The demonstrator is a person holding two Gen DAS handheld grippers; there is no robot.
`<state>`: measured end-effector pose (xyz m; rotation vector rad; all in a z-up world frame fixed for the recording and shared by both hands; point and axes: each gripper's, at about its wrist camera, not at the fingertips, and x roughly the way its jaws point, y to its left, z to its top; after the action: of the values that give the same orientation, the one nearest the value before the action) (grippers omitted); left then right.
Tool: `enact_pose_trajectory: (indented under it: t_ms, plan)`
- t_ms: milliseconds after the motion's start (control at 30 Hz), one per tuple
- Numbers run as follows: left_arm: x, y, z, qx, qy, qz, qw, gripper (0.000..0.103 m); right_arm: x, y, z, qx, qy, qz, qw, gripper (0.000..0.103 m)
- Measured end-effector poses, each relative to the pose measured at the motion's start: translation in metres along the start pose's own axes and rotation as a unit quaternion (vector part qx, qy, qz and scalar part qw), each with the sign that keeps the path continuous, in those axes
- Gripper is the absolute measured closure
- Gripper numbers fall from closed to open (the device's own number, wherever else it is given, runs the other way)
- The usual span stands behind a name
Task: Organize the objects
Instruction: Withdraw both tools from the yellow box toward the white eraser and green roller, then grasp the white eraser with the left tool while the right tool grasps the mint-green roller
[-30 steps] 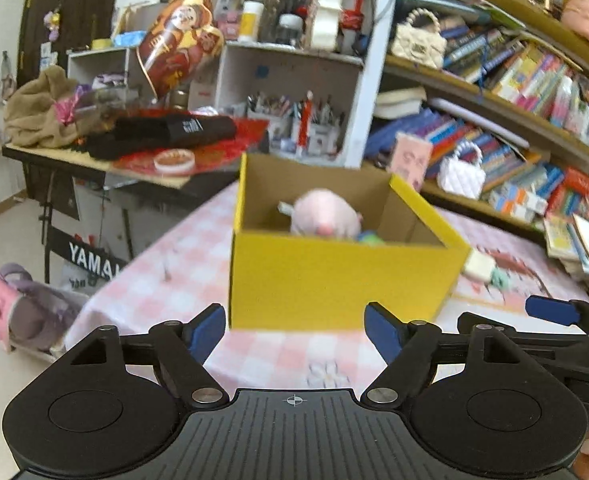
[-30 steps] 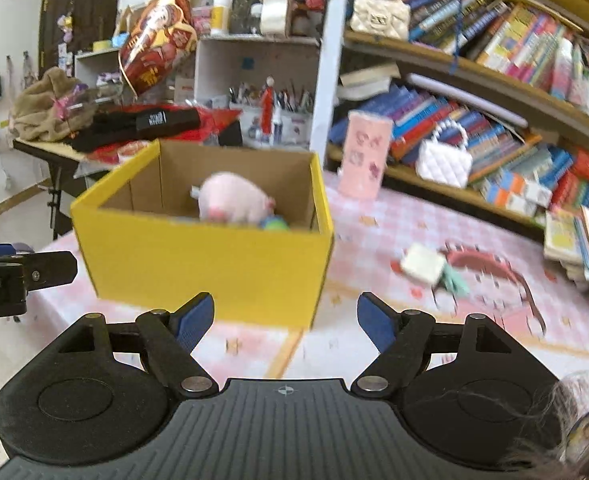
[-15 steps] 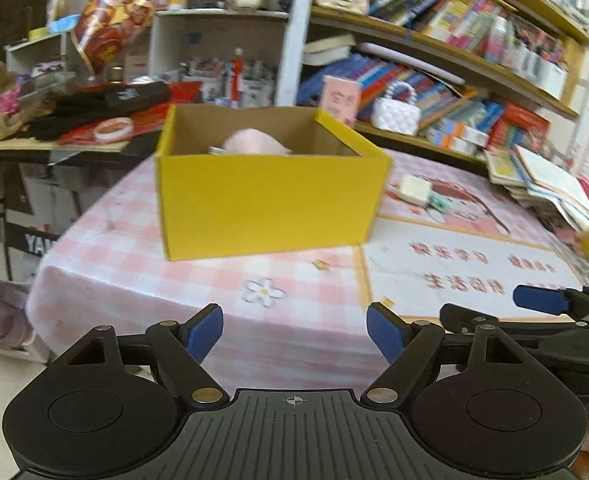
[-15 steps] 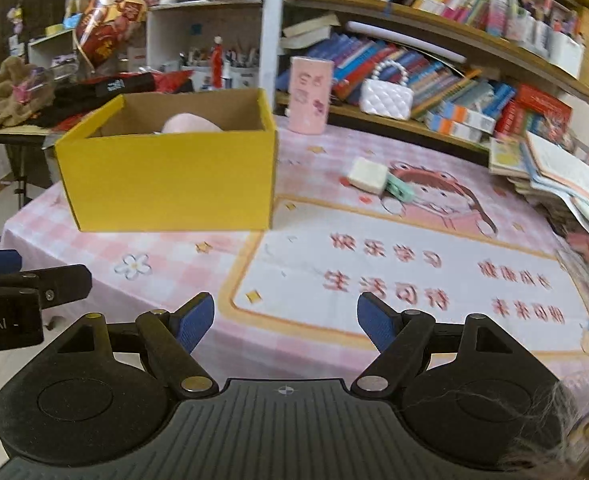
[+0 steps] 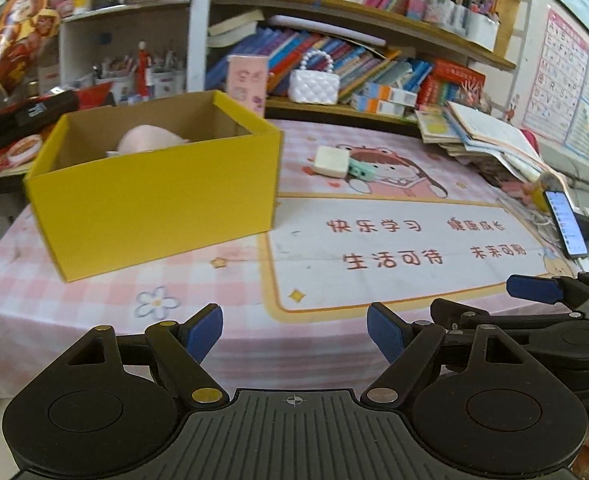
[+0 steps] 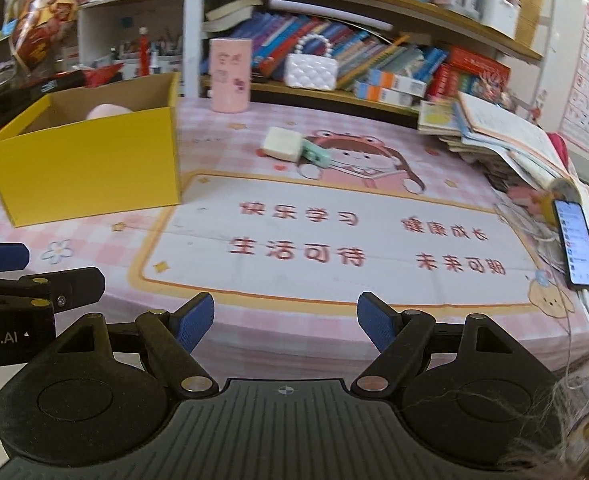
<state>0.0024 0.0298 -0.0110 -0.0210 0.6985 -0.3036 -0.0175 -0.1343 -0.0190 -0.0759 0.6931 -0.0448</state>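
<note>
A yellow cardboard box (image 5: 154, 196) stands on the left of the pink checked table (image 5: 94, 288), with a pink plush toy (image 5: 146, 140) inside. The box (image 6: 90, 164) and the plush (image 6: 106, 111) also show in the right wrist view. A white block (image 5: 331, 161) and a mint green object (image 5: 360, 170) lie together behind the printed mat; they also show in the right wrist view as the block (image 6: 281, 149) and the mint object (image 6: 316, 156). My left gripper (image 5: 294, 336) is open and empty, off the table's near edge. My right gripper (image 6: 285, 322) is open and empty beside it.
A pink cylinder (image 6: 230, 75) stands at the back by the bookshelf. A stack of open books (image 5: 490, 136) and a lit phone (image 6: 576, 248) on a cable sit at the right edge. A white beaded handbag (image 5: 314, 84) rests on the shelf.
Both grippers have pulled back from the box and swung right, so the whole table and mat now show. Both stay open and empty.
</note>
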Motion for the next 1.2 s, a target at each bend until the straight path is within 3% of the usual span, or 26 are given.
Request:
enact_pose_trajectory:
  t_ms: [267, 667, 833, 933, 1067, 1200]
  plan:
    - [0.035, -0.035, 0.020, 0.024, 0.012, -0.004, 0.9996, 0.021, 0.027, -0.040, 0.015, 0.011, 0.014, -0.004, 1.000, 0.026]
    - [0.080, -0.068, 0.074, 0.018, -0.017, 0.022, 0.9995, 0.023, 0.082, -0.089, 0.059, 0.015, 0.001, 0.033, 0.999, 0.030]
    - [0.109, -0.080, 0.103, 0.005, -0.030, 0.036, 0.9989, 0.024, 0.111, -0.107, 0.082, 0.011, -0.005, 0.056, 0.998, 0.039]
    - [0.133, -0.082, 0.120, -0.005, -0.022, 0.051, 0.9984, 0.028, 0.133, -0.113, 0.099, -0.005, -0.014, 0.076, 0.997, 0.045]
    - [0.168, -0.074, 0.142, -0.053, -0.010, 0.051, 0.9973, 0.029, 0.172, -0.116, 0.124, -0.031, -0.021, 0.102, 0.994, 0.050]
    - [0.199, -0.072, 0.156, -0.056, -0.003, 0.067, 0.9961, 0.029, 0.206, -0.115, 0.140, -0.050, -0.019, 0.134, 0.990, 0.057]
